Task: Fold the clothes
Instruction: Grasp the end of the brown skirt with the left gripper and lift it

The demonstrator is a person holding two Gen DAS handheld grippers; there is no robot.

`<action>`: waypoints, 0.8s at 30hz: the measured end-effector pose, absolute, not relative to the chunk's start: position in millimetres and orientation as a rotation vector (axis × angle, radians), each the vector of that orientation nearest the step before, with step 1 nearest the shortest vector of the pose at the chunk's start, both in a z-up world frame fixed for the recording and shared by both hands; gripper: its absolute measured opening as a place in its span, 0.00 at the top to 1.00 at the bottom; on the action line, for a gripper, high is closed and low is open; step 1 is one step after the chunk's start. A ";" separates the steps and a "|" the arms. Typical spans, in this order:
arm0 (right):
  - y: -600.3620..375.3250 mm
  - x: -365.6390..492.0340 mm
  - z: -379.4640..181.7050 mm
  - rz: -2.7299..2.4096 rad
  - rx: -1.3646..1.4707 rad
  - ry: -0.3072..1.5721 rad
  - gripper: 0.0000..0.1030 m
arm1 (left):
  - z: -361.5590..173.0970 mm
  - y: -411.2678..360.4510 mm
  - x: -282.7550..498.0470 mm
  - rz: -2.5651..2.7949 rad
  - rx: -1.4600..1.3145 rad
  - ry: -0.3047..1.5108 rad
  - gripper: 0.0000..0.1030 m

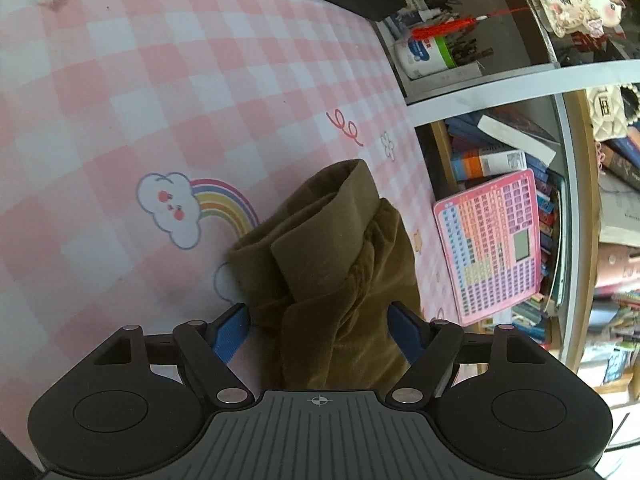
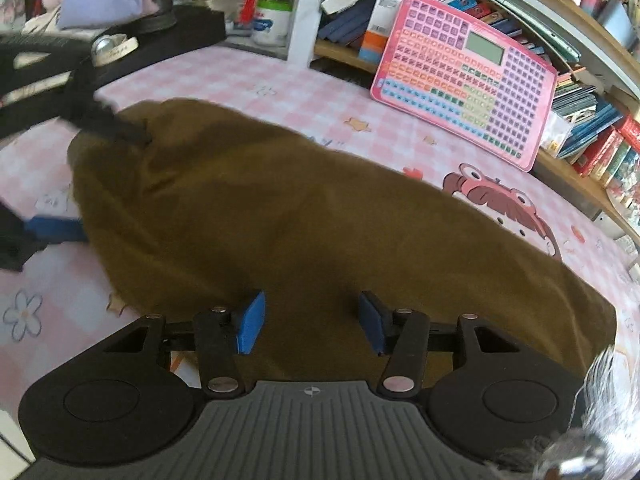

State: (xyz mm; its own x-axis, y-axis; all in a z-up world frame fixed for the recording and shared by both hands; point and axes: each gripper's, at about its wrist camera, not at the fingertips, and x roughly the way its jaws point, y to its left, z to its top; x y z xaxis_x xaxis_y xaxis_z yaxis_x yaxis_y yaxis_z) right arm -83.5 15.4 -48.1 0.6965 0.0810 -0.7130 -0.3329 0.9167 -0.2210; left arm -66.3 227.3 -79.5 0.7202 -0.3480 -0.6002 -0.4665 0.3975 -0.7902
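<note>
A brown garment (image 1: 340,264) lies bunched on the pink checked table cover (image 1: 160,80), with a cuff or hem band turned up at its far end. My left gripper (image 1: 318,328) is open, and the bunched cloth lies between its blue pads (image 1: 230,334) without being pinched. In the right wrist view the same garment (image 2: 300,208) stretches long across the cover. My right gripper (image 2: 312,320) hovers open over the near edge of the garment. The left gripper (image 2: 104,182) straddles the garment's far left end.
A pink toy keyboard tablet (image 2: 464,80) leans against a bookshelf (image 2: 592,128) at the table's far side. A black object (image 2: 168,36) and a white jar (image 2: 272,20) stand at the back left. The table edge (image 1: 412,152) runs close beside the garment. Grey fuzzy sleeve trim (image 2: 600,412) shows at lower right.
</note>
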 end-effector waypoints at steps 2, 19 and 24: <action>18.8 -87.9 -49.2 0.245 -0.375 0.762 0.54 | -79.9 224.8 -63.6 0.097 -1.206 0.808 0.28; 8.0 -3.3 -25.9 0.161 -0.346 0.698 0.51 | -71.6 215.5 -63.3 0.062 -1.020 0.840 0.78; 11.7 16.8 -51.4 0.161 -0.375 0.751 0.49 | -77.5 220.8 -61.8 0.066 -1.062 0.860 0.66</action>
State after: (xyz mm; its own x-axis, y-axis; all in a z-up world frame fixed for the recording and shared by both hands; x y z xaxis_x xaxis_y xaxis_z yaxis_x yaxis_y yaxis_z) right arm 16.8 11.7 -51.4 0.7224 0.0092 -0.6914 -0.2744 0.9217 -0.2743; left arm -61.8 220.8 -77.5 0.6825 -0.3420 -0.6459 -0.4372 0.5172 -0.7358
